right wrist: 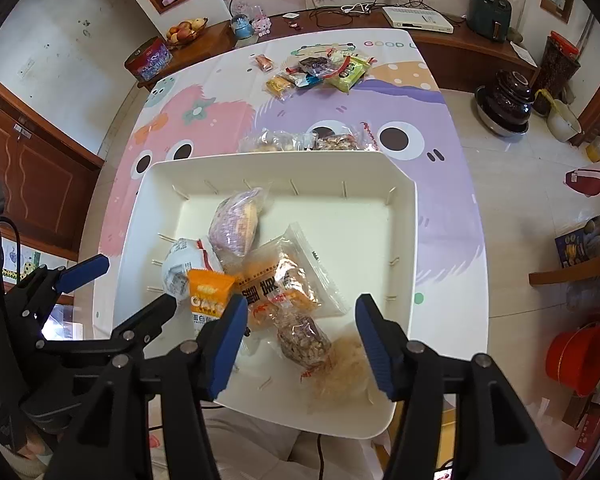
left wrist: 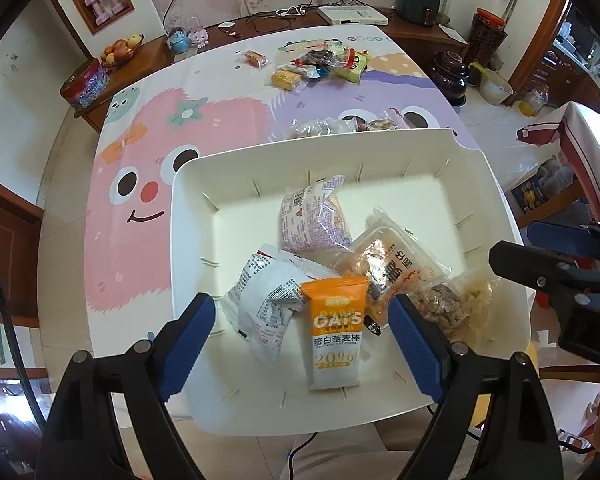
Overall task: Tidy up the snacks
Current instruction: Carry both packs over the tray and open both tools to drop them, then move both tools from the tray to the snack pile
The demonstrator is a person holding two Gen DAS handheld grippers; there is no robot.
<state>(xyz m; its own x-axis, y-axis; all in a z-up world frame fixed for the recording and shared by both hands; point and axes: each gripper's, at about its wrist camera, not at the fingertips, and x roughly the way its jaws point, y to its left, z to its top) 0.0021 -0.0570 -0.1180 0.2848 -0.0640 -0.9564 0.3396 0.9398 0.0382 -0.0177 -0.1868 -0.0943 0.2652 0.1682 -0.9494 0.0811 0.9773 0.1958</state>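
A white tray (left wrist: 188, 208) (right wrist: 404, 240) sits on the near part of the table and holds several snack packets. An orange oat bar (left wrist: 334, 332) (right wrist: 208, 300) lies flat in it, between the wide-apart fingers of my left gripper (left wrist: 300, 300), which do not touch it. Beside the bar lie a white packet (left wrist: 260, 300), a purple packet (left wrist: 312, 220) and a clear orange packet (left wrist: 384, 264). My right gripper (right wrist: 302, 304) stands open over a nut bar (right wrist: 304, 336) and a pale floss packet (right wrist: 340, 372), with its pads clear of both.
A loose pile of snacks (left wrist: 320, 66) lies at the table's far side, and two clear packets (right wrist: 300, 140) sit just behind the tray. A sideboard with a fruit bowl (left wrist: 120, 50) runs along the wall. Jars (right wrist: 504, 96) and a red bucket (right wrist: 580, 356) stand on the floor at right.
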